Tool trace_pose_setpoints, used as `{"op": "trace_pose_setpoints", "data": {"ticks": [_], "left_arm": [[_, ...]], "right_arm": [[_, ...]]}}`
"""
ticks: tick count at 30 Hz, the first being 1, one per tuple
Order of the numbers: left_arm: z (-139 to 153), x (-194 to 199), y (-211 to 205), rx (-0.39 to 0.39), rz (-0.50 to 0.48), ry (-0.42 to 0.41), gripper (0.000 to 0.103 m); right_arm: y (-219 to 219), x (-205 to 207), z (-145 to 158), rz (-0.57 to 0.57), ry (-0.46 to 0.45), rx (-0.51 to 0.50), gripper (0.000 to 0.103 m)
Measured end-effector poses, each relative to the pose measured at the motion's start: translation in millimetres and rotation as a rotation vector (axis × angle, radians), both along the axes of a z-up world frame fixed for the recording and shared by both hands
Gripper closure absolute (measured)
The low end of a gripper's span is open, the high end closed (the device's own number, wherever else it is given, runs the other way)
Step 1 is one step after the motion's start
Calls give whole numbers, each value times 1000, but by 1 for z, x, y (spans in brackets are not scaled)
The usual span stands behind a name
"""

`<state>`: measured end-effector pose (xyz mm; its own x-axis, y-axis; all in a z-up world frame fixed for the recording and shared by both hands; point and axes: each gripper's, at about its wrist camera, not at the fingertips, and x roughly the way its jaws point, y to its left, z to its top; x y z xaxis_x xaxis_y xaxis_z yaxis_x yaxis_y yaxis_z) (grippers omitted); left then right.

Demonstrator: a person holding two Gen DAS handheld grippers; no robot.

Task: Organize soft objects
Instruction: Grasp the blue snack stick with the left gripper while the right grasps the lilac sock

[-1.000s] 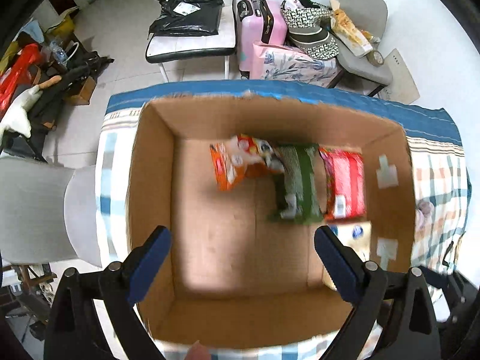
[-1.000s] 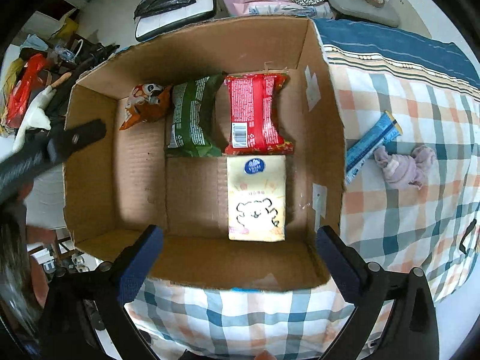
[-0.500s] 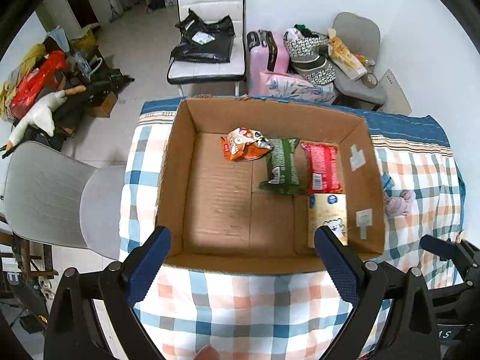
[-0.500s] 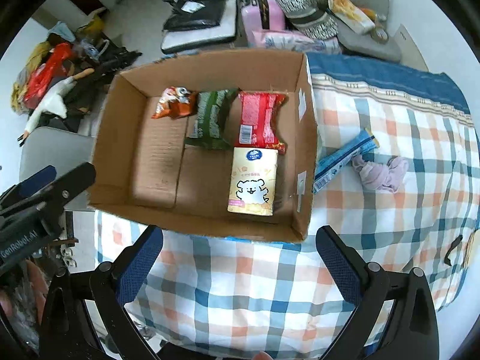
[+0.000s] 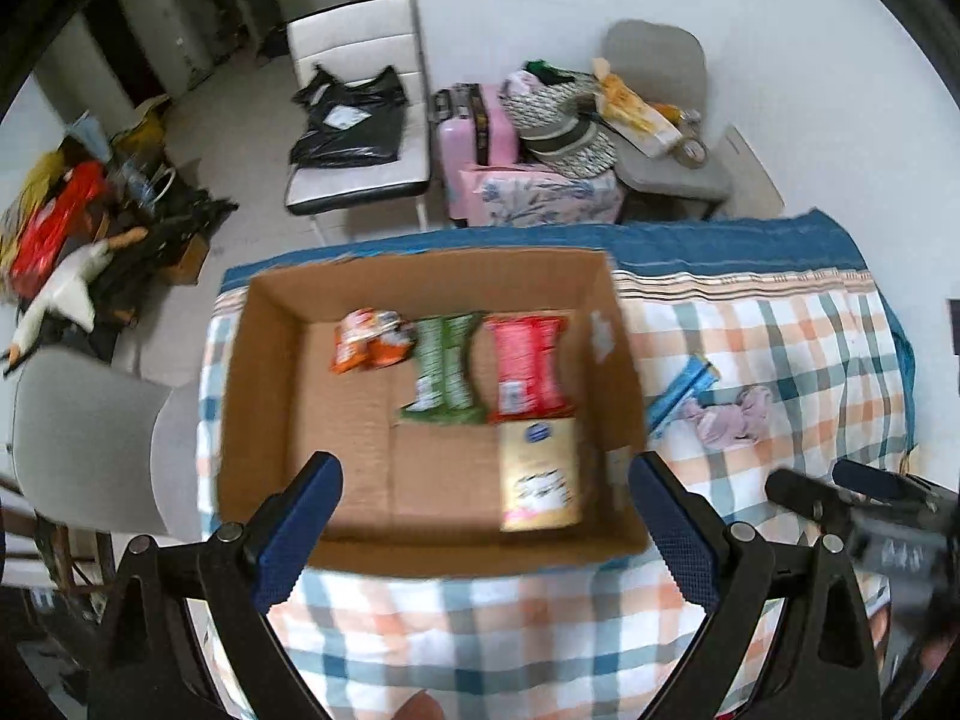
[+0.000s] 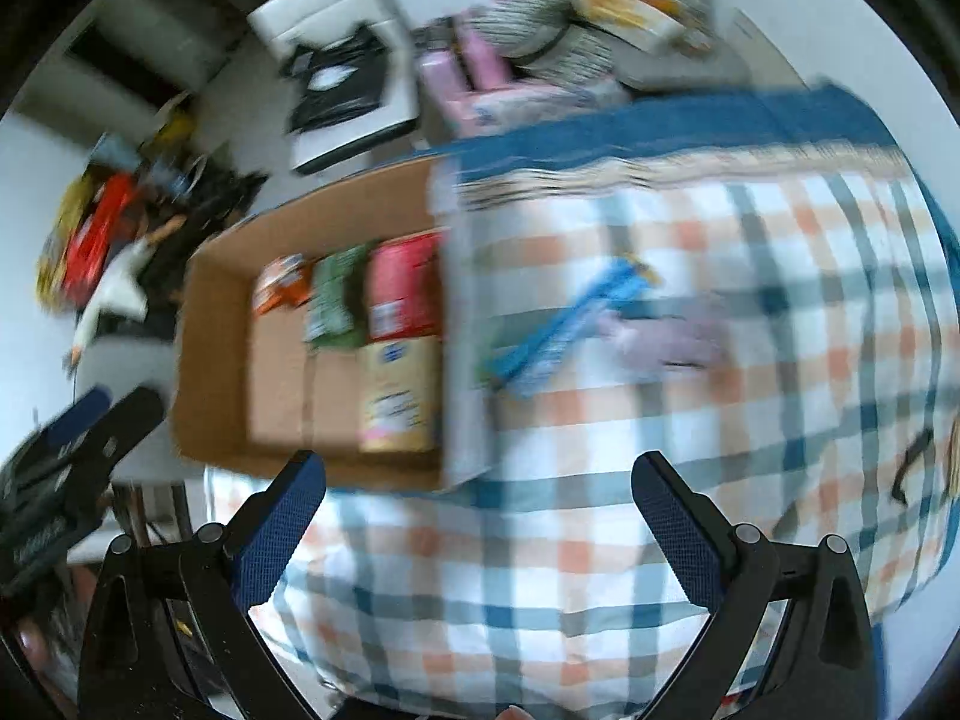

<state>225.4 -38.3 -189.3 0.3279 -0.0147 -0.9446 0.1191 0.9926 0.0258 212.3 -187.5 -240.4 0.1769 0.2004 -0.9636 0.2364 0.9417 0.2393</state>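
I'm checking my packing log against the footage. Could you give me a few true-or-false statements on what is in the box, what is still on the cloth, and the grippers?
1. The cardboard box holds four packets. True.
2. The red packet lies outside the box. False: it lies inside, beside the green packet.
3. The blue packet lies on the checked cloth. True.
4. The right gripper grips the lilac cloth bundle. False: it is open and empty.

Probably a lived-in home room: a checked tablecloth [image 5: 750, 324], a pink suitcase [image 5: 480, 138], cluttered chairs [image 5: 360, 138].
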Motion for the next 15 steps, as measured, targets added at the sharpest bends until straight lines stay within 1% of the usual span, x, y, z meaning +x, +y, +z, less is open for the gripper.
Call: {"op": "trace_pose_setpoints", "data": {"ticks": [2, 4, 5, 7, 11, 12, 13, 14, 15], "left_arm": [[-10, 12, -25, 17, -21, 12, 5], [-24, 27, -53, 51, -45, 22, 5], [-33, 34, -67, 71, -64, 32, 5], [-48, 43, -88, 120, -95, 47, 5], [-84, 60, -127, 254, -181, 64, 5], [-91, 62, -134, 277, -203, 61, 5], [-99, 65, -142, 306, -228, 63, 5], [-107, 68, -149, 328, -250, 72, 5], [-113, 68, -153, 342, -265, 79, 5]], "right_arm": [[-39, 10, -23, -78, 38, 30, 0], [-65, 20, -48, -136, 75, 52, 0], [-80, 26, -67, -166, 102, 72, 0], [-102, 37, -100, -215, 162, 115, 0], [-117, 53, -161, -261, 251, 215, 2], [-118, 56, -172, -263, 266, 222, 6], [-117, 57, -183, -264, 277, 231, 15], [-115, 58, -195, -261, 294, 241, 22], [-116, 58, -202, -263, 300, 249, 35]]}}
